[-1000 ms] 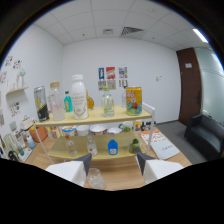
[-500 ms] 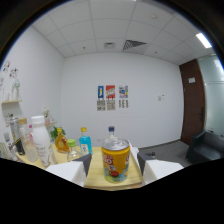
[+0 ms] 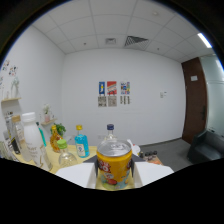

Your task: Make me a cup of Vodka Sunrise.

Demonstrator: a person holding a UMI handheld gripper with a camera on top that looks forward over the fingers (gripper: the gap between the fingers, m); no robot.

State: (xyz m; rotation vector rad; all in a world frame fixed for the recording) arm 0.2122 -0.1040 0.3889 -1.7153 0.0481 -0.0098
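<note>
Here, the yellow can sat between the two fingers of your hand-held gripper, both white fingertips pressed against its sides and pinching it. Just behind it stood a dark-capped bottle, and off to its left a blue bottle and a white bottle stood on the worktop.

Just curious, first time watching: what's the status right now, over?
Tool fingers flank yellow can; grip unconfirmed. Bottles off to one side. Nothing blocking ahead.
</note>
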